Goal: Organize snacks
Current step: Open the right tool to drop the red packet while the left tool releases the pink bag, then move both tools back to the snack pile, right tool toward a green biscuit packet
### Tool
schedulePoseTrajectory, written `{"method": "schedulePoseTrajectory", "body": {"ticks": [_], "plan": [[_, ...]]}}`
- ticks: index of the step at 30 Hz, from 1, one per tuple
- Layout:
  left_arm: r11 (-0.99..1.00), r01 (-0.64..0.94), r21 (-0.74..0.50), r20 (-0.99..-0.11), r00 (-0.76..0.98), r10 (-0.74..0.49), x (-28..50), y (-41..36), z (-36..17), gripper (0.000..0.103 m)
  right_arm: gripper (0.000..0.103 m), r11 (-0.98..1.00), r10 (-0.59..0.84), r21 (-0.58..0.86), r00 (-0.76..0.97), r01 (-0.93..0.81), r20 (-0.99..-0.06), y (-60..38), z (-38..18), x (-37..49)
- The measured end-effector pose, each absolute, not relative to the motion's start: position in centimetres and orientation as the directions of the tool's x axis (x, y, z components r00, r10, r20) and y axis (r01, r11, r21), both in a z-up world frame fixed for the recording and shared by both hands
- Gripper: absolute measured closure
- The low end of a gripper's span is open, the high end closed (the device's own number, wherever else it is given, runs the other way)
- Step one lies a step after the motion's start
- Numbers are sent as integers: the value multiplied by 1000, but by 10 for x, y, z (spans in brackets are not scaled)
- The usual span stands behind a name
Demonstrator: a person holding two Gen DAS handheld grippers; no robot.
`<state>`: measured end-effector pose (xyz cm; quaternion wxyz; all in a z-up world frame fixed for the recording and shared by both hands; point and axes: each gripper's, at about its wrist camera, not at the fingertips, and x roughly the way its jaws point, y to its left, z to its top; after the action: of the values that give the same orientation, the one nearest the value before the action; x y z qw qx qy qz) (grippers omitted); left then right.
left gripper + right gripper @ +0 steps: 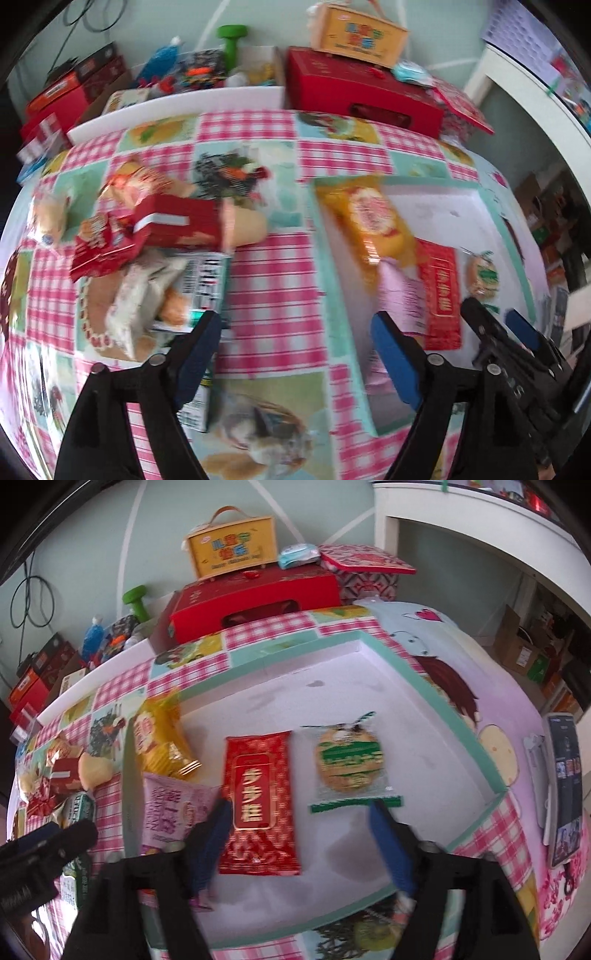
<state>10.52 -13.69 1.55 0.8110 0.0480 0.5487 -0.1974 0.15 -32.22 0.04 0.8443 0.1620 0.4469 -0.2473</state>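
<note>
1. The red packet (259, 802) lies flat in the white tray (424, 716) on the counter (273, 280), long axis running away from the camera; its gold characters are too stylised to read.
2. A round cracker pack (348, 762) lies just right of it.
3. The right tool (299, 843) and the left tool (295, 354) are both spread wide, holding nothing.

Left wrist view is motion-smeared: print on the yellow packet (373, 218), pink packet (400, 295) & white-green carton (207, 280) can't be read, and the carton's lower part sits behind the left gripper (295, 354) finger. In the right wrist view the pink packet (173, 808) is partly covered by the tray (436, 686) rim & a right gripper (299, 834) finger, and the snack pile (62, 775) at far left is too small & crowded to sort out. Phone (563, 786) screen content too small to tell; both grippers' bodies cut off by bottom edge.
</note>
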Motion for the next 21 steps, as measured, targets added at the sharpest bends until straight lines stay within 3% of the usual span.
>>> {"method": "schedulePoseTrajectory", "body": {"ticks": [6,21], "plan": [[940,314,-135,-909,338,-243,117,-116,9,5,0,845,-269,25,465,535,-843,-308,-5,11],[960,251,-126,-924,322,-205,133,-65,8,5,0,899,-258,1,531,437,-807,-253,14,26]]}}
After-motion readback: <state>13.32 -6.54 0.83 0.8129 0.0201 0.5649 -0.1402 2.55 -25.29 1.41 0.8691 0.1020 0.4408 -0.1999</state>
